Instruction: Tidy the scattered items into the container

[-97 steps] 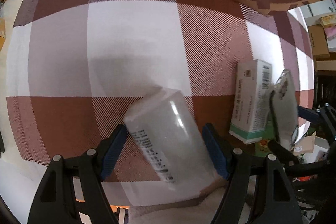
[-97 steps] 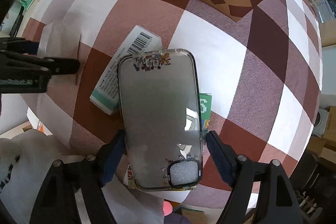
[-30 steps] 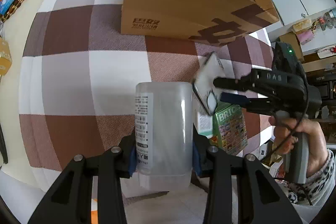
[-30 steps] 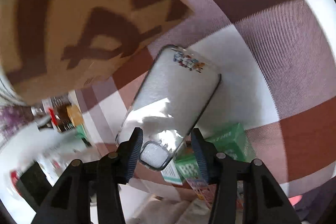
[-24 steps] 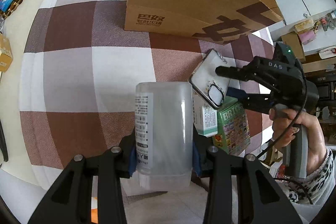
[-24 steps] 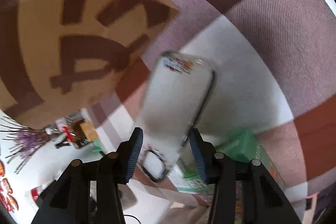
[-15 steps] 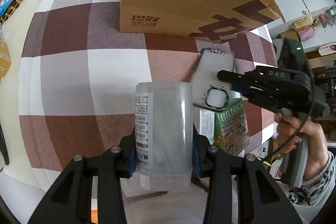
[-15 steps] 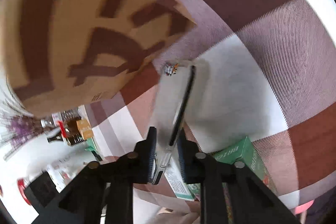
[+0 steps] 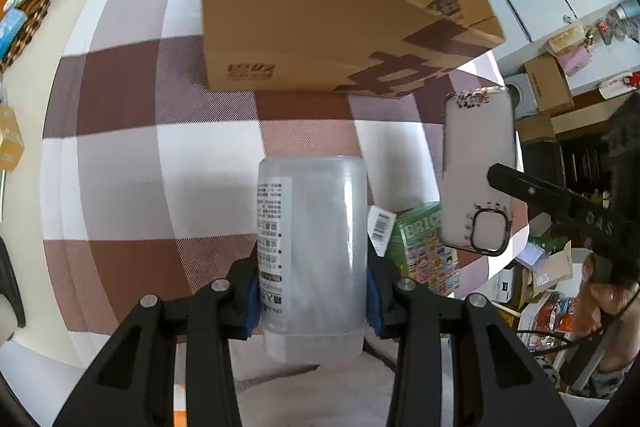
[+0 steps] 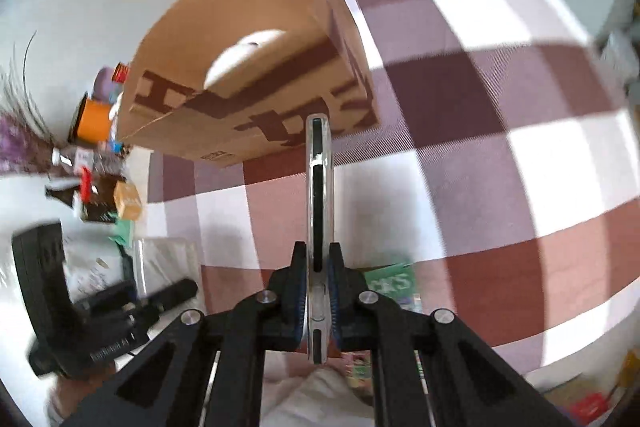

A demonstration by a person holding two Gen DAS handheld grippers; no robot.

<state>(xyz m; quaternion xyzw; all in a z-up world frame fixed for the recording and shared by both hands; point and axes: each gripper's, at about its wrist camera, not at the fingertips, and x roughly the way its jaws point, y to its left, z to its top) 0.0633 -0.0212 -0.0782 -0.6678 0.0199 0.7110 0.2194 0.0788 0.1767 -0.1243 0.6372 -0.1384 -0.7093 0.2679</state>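
Observation:
My left gripper (image 9: 312,281) is shut on a translucent plastic bottle (image 9: 312,247) and holds it above the checked tablecloth. My right gripper (image 10: 319,291) is shut on a clear phone case (image 10: 319,195), seen edge-on in the right wrist view and flat-on in the left wrist view (image 9: 476,171). The open cardboard box (image 9: 332,23) stands on the cloth beyond both grippers; it also shows in the right wrist view (image 10: 256,75). A green bricks box (image 9: 424,247) and a white carton (image 9: 380,223) lie on the cloth below the phone case.
The checked tablecloth (image 9: 160,155) spreads to the left of the bottle. A white object (image 10: 244,59) sits inside the box. Bottles and small boxes (image 10: 100,199) crowd a surface at the left of the right wrist view. Cartons (image 9: 548,87) stand off the table at right.
Both grippers have lifted their items and moved toward the box. The phone case turned from flat-on to edge-on in the right wrist view and rose higher beside the bottle.

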